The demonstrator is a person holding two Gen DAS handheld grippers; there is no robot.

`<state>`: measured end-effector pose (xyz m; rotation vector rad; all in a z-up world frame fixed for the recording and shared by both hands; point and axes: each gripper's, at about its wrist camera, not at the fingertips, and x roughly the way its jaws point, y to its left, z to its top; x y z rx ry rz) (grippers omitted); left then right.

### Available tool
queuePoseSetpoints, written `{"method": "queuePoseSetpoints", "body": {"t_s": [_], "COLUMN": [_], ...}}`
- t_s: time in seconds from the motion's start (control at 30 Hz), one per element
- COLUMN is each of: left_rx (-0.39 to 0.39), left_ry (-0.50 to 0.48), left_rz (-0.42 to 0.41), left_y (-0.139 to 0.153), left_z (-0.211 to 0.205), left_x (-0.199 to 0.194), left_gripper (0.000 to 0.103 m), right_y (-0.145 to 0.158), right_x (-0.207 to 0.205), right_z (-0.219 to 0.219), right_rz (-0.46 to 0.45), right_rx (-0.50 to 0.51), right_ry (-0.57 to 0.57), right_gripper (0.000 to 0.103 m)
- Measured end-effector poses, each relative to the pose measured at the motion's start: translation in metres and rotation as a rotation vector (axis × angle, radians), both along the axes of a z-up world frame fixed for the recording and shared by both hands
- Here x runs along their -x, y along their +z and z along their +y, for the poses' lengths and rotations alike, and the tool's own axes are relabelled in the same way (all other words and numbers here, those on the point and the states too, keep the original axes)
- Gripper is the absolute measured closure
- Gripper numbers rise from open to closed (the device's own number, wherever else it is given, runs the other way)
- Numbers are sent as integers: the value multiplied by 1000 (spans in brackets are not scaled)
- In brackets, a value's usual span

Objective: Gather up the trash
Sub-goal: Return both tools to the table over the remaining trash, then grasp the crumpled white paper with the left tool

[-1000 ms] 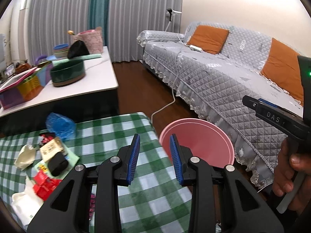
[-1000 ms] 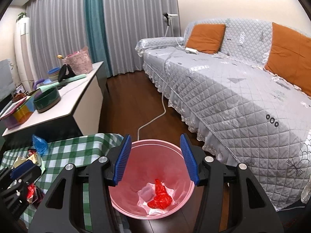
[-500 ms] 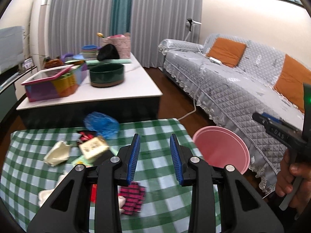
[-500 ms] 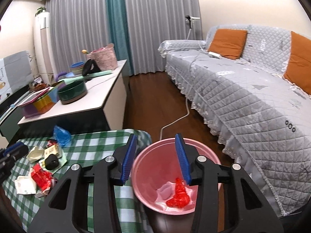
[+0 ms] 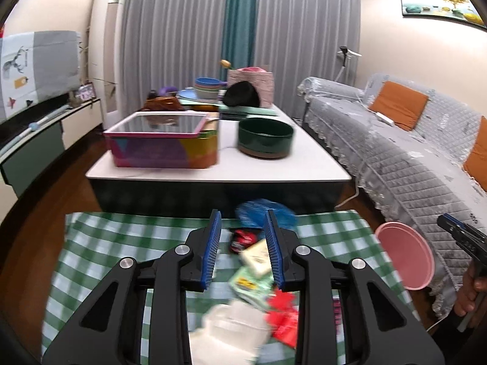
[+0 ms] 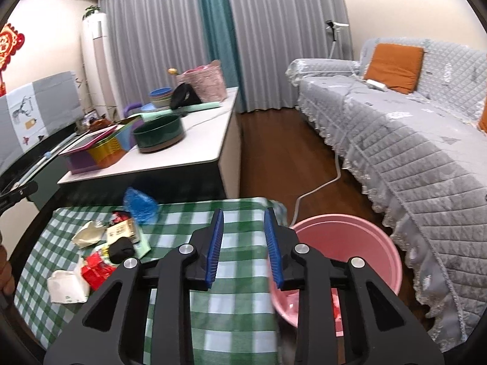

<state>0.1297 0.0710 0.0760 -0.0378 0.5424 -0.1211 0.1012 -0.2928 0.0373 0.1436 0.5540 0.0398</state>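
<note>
A pile of trash lies on the green checked tablecloth (image 5: 127,240): a blue plastic bag (image 5: 258,211), a cream packet (image 5: 257,257), red wrappers (image 5: 284,319) and white crumpled paper (image 5: 231,328). My left gripper (image 5: 243,251) is open and empty, hovering over this pile. My right gripper (image 6: 244,248) is open and empty above the cloth's right part (image 6: 237,213), left of the pink bin (image 6: 344,243). The right wrist view shows the blue bag (image 6: 140,202), a white carton (image 6: 68,286), a red wrapper (image 6: 97,270) and a black item (image 6: 121,249). The bin also shows in the left wrist view (image 5: 404,255).
A white low table (image 5: 219,173) behind the cloth carries a colourful box (image 5: 164,143), a dark green bowl (image 5: 264,137) and dishes. A grey quilted sofa (image 6: 411,140) with orange cushions runs along the right. A white cable (image 6: 319,188) crosses the wooden floor.
Both grippers have swung left, away from the pink bin and toward the trash on the cloth. The right gripper's jaws have narrowed somewhat but stay open. Red trash lies in the bin.
</note>
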Motion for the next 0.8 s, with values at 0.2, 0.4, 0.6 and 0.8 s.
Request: {"method": "queuePoseSetpoints", "body": {"t_s": [0.2,0.4,0.6,0.8], "left_rx": [48,93,81,71], "left_ry": [51,90,103,77], "left_rz": [47,115,143,183], "left_y": [-27,-53,-68,-86], "left_z": [41,62,76,79], "left_x": [-9,-23,-37,-50], "left_gripper": [74,78,78,78], "right_y": [-18,-41,-62,-71], "right_x": [-11,-22,-35,-60], "right_z": [39,81,118,144], "right_rz": [46,113,154,175], "right_rx": [-31,-53,-50,-112], "right_ry": [103,215,298,337], "right_gripper": [77,77,76,76]}}
